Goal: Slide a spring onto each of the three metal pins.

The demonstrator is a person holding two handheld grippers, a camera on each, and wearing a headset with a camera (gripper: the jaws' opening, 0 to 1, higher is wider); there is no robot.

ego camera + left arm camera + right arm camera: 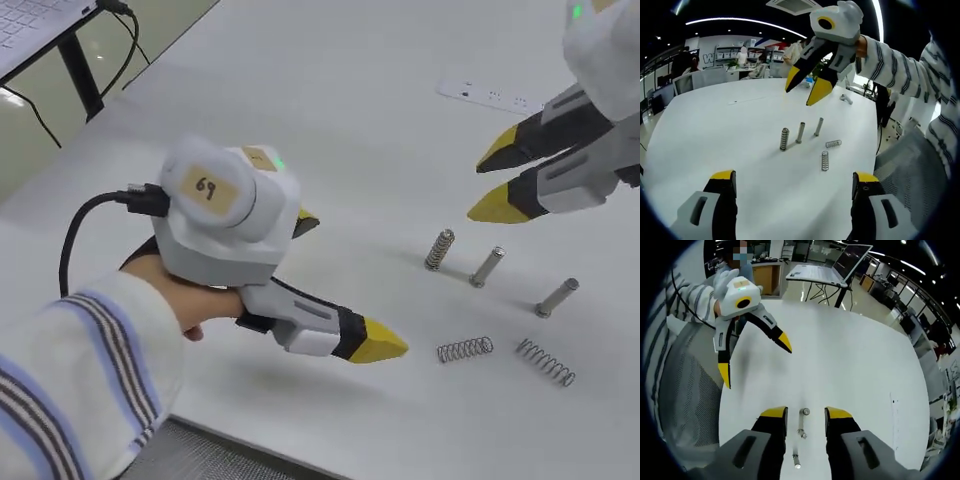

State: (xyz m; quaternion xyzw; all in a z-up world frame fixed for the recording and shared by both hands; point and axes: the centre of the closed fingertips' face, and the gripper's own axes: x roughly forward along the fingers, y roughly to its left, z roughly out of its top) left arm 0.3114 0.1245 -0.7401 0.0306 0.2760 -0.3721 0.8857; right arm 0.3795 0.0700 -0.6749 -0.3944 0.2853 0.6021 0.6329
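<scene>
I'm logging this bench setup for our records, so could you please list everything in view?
Table: one, white, under everything.
Bare pins: two, silver, upright mid-table.
Pin with spring: one, silver, end of that row.
Loose springs: two, silver, lying beside the pins.
Power strip: one, white, far side.
Laptop: one, pale, on a stand off the table.
Striped sleeve: one, near edge.
Left gripper: white, yellow tips, open.
Right gripper: same colours, open, raised beyond the pins.

Three pins (487, 267) stand in a row on the table (330, 110). The leftmost pin carries a spring (439, 249), and two loose springs (465, 349) lie just before the row.
</scene>
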